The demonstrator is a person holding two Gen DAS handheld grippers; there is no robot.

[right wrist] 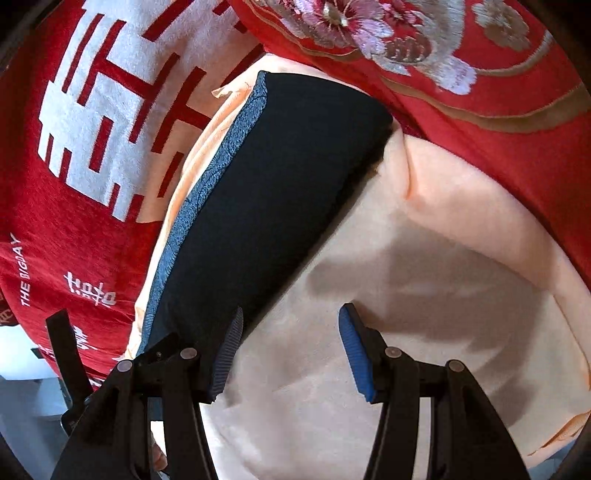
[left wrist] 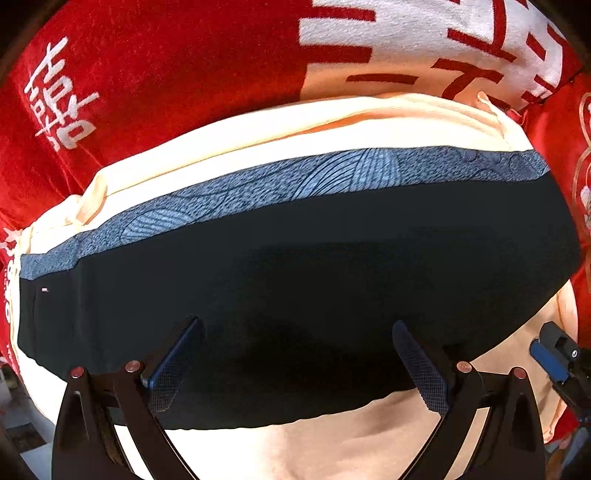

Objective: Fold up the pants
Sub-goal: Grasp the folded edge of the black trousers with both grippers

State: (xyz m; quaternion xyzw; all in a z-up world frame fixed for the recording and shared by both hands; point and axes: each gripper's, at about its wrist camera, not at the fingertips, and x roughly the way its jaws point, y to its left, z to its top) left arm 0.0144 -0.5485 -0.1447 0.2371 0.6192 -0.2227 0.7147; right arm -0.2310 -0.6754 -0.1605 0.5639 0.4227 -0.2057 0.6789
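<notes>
1. left wrist view: the pants (left wrist: pixel 314 280) lie folded into a long dark band across a peach cloth (left wrist: pixel 332 439). the fabric is smooth, matte and near black.
2. along the far edge of the pants runs a blue strip (left wrist: pixel 332 171) with a fine grainy print and curved fan-like lines.
3. the left gripper (left wrist: pixel 297 363) hovers above the near part of the pants, its fingers (left wrist: pixel 421 369) spread wide with nothing between them. the pads are blue with a cross-hatched grip.
4. under the peach cloth sits a plush red blanket (left wrist: pixel 155 74) with white characters. the peach cloth looks soft and slightly wrinkled.
5. the right gripper (left wrist: pixel 554 358) shows at the right edge of this view.
6. right wrist view: the right gripper (right wrist: pixel 291 347) is open over the bare peach cloth (right wrist: pixel 424 277), just beside the near long edge of the pants (right wrist: pixel 277 192). its left finger (right wrist: pixel 227 354) overlaps that edge; i cannot tell if it touches.
7. a red cloth with embroidered flowers (right wrist: pixel 369 33) lies at the top.
</notes>
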